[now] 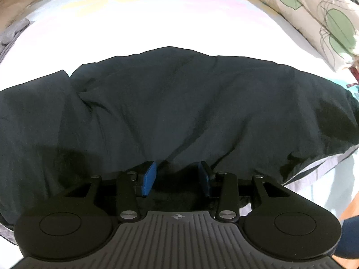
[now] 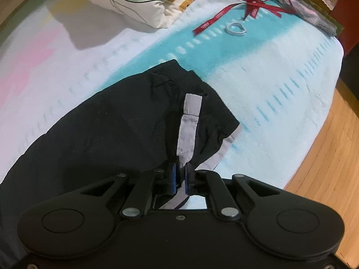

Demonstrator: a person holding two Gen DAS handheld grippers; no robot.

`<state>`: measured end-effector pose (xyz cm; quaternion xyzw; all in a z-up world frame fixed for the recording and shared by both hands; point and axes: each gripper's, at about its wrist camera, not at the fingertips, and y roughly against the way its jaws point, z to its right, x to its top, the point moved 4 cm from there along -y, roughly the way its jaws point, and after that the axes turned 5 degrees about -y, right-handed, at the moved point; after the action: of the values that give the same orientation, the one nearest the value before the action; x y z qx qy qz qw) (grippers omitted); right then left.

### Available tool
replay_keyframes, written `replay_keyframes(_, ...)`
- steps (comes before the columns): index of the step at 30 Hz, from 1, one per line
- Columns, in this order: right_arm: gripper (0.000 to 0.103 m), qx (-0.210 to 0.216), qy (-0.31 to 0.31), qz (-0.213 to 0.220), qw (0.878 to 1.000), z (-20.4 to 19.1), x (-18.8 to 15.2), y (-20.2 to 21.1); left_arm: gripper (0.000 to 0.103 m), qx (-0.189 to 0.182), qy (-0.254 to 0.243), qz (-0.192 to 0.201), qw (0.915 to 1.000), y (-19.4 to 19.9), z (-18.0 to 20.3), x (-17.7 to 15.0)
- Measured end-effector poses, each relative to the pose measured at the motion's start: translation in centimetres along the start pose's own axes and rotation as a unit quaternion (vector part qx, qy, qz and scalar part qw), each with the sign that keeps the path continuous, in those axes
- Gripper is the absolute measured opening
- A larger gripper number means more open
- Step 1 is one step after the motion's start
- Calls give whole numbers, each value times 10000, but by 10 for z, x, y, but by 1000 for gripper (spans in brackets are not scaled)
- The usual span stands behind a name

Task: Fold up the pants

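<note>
Your right claw (image 2: 181, 174) is clamped tight: the blue pads (image 2: 174, 176) pinch a pale grey strip (image 2: 187, 134) of the pants (image 2: 107, 130), a flat woven band running straight up from the jaws. Around it the dark cloth bunches into soft creases, and a grey edge trims the hem on the right side. That end of the pants lies on a fuzzy bed cover (image 2: 269, 78), turquoise and white with rows of little dashes. Beyond it you have a red ribbon (image 2: 235, 11) in loose loops, a small white ring (image 2: 235, 29) just beside the ribbon, and a puffy cream and green pillow (image 2: 139, 2) at the far edge. Wood floor (image 2: 325, 157) shows off to the right.

Your left claw (image 1: 177, 176) stands apart, its blue rubber pads (image 1: 149, 177) well separated. The near edge of the pants (image 1: 179, 103) sags between them, but whether the pads touch the cloth you cannot tell. From there the dark, matte fabric spreads wide across the view, rumpled in long shallow folds, with a deeper tuck on the left. Past its far edge the bed cover (image 1: 157, 22) glows pale, washed with faint yellow and pink. A quilted pillow (image 1: 314, 18) with green shapes and thin line drawings sits at the upper right.
</note>
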<state>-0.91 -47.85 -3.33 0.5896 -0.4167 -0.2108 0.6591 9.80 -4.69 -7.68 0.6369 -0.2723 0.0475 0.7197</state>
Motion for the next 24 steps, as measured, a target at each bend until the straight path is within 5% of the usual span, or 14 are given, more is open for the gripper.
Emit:
replay_keyframes(11,11,-631,41,-144,9979,3,-11,-13,47,-118,-181,-59,9997,5,4,-6)
replay_keyframes(12,14,-731,108,-99,9972,1,-11,-11,47,-96,-188,-24,9998,7,5,-6)
replay_keyframes(16,55,-1044,3,352,9939,1,-6,4,47,42,-283,299,9991,23,5,-4)
replay_keyframes(20,58,-1108,-172,1028,9884,1,2,29,47,216,-463,681,9964,46,1,2)
replay_keyframes(24,58,-373,-164,1112,9930,-21,-3,44,47,603,-268,971,9931,63,-27,8)
